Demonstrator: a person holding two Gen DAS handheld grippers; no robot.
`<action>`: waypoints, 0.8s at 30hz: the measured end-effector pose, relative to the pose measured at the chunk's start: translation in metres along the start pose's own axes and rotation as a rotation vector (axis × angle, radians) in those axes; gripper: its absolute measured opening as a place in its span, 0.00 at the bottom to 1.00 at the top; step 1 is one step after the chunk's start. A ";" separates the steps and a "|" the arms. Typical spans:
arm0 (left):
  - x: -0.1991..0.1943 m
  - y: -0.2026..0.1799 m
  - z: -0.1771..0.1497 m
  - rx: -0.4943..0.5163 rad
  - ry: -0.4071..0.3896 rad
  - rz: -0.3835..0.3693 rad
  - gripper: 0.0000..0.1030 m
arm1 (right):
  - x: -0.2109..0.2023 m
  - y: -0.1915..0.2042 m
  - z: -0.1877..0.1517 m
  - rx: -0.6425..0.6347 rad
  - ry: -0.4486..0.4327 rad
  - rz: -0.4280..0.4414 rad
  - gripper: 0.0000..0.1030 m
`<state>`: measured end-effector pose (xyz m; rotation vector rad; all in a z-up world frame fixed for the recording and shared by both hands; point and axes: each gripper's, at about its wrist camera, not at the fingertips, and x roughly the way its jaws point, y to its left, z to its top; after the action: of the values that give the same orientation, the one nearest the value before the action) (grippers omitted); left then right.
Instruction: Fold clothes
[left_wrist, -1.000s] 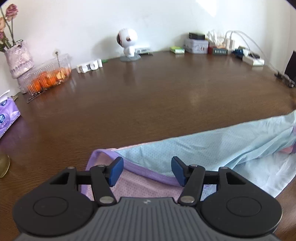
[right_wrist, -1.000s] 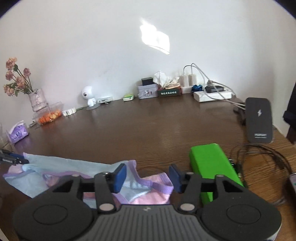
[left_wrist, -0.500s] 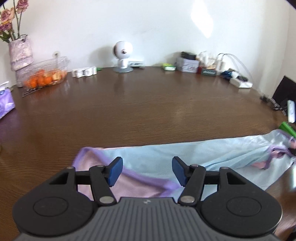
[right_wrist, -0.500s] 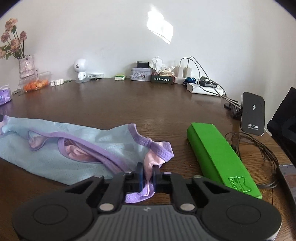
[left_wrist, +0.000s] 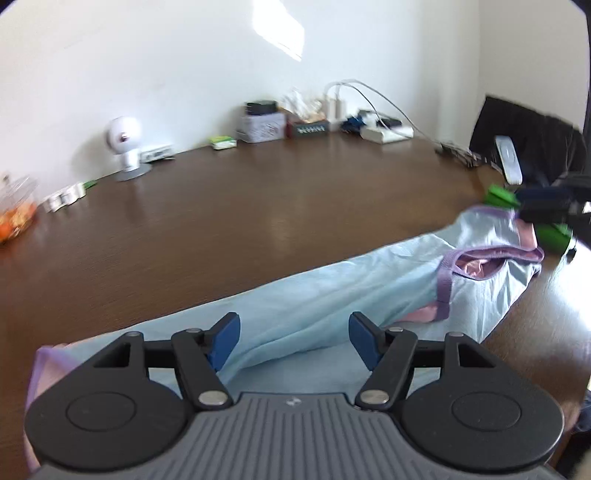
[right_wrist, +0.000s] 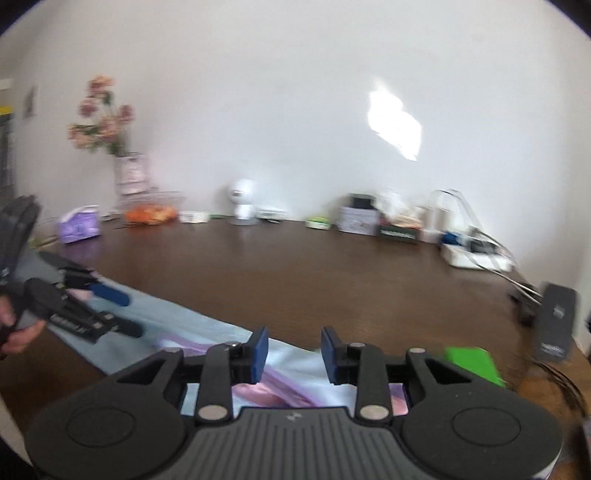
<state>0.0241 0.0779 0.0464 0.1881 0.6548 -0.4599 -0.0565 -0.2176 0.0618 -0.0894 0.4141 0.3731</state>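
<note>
Left gripper (left_wrist: 293, 341) held apart above pale blue garment (left_wrist: 332, 295), jaws just widened, right gripper (right_wrist: 293, 354) just reopened, empty, flower vase (right_wrist: 129, 177) shown only in right view.

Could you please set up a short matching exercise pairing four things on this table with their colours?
Things:
1. garment
2. block beside the garment
3. round camera by the wall
4. tissue pack

Colours:
A. white
B. purple
C. light blue with purple trim
D. bright green

Pairs: 1-C, 2-D, 3-A, 4-B
</note>
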 end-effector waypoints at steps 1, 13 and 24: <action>-0.008 0.010 -0.005 0.011 -0.007 -0.006 0.65 | 0.013 0.019 0.004 -0.064 0.002 0.081 0.39; 0.003 0.059 -0.021 0.000 0.082 -0.020 0.47 | 0.061 0.076 0.017 -0.489 -0.004 0.230 0.03; -0.080 0.081 -0.054 -0.378 0.083 0.467 0.76 | 0.088 0.079 0.061 -0.561 0.102 0.543 0.60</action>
<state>-0.0236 0.1942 0.0565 -0.0026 0.7411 0.1241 0.0119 -0.1050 0.0804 -0.5509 0.4222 1.0184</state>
